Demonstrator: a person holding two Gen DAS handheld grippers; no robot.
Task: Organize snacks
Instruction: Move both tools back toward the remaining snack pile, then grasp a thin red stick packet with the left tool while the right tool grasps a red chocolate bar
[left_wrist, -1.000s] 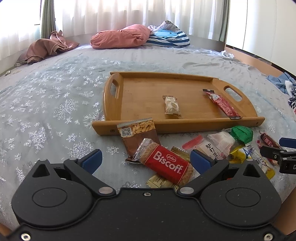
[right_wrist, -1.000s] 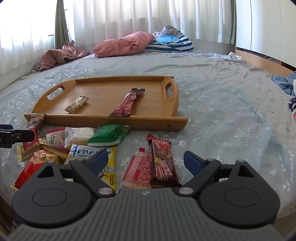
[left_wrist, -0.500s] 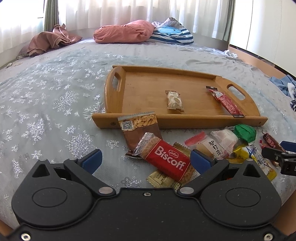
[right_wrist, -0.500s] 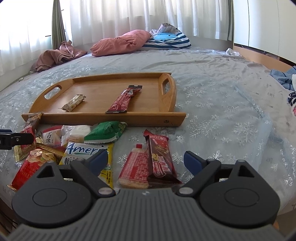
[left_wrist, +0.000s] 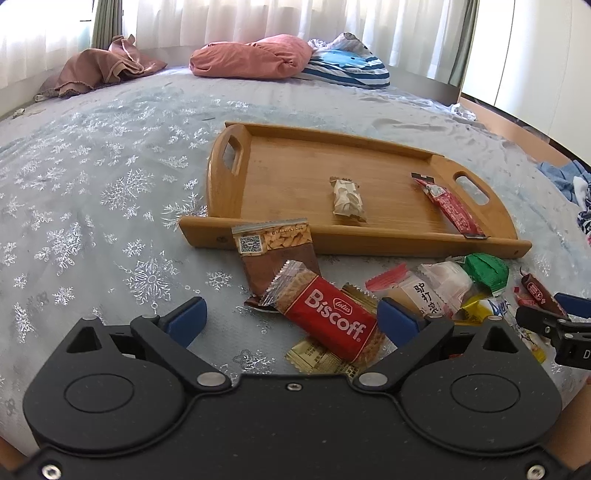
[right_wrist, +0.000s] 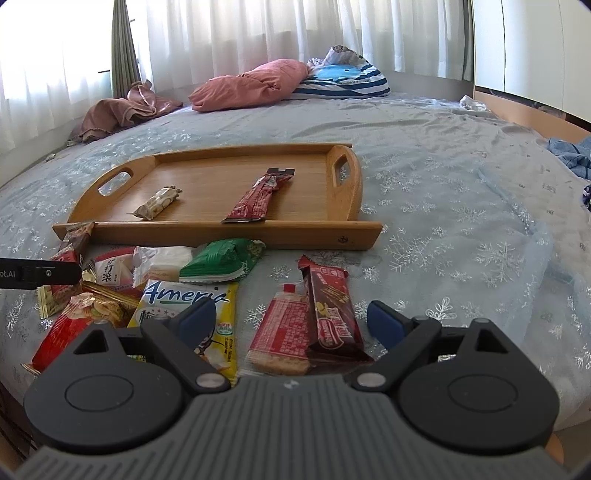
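A wooden tray (left_wrist: 280, 173) (right_wrist: 207, 173) lies on the bed and holds a white nougat bar (left_wrist: 346, 199) (right_wrist: 158, 203) and a red stick packet (left_wrist: 448, 206) (right_wrist: 258, 197). Loose snacks lie in front of it. My left gripper (left_wrist: 291, 319) is open, with a red Biscoff pack (left_wrist: 328, 319) between its fingers and a brown peanut pack (left_wrist: 275, 254) just beyond. My right gripper (right_wrist: 291, 317) is open over a red cracker pack (right_wrist: 282, 336) and a dark chocolate bar (right_wrist: 330, 310). A yellow Ameria pack (right_wrist: 184, 299) lies at its left finger.
A green packet (right_wrist: 221, 258), white packets (right_wrist: 162, 264) and a gold wrapper (left_wrist: 317, 358) lie in the snack pile. Pink pillows (right_wrist: 247, 85) and a striped cushion (right_wrist: 343, 79) are at the far end of the bed. A blue cloth (right_wrist: 569, 155) lies at right.
Both grippers have drifted slightly lower and closer to the snack pile. Both stay open and the snacks have not moved.
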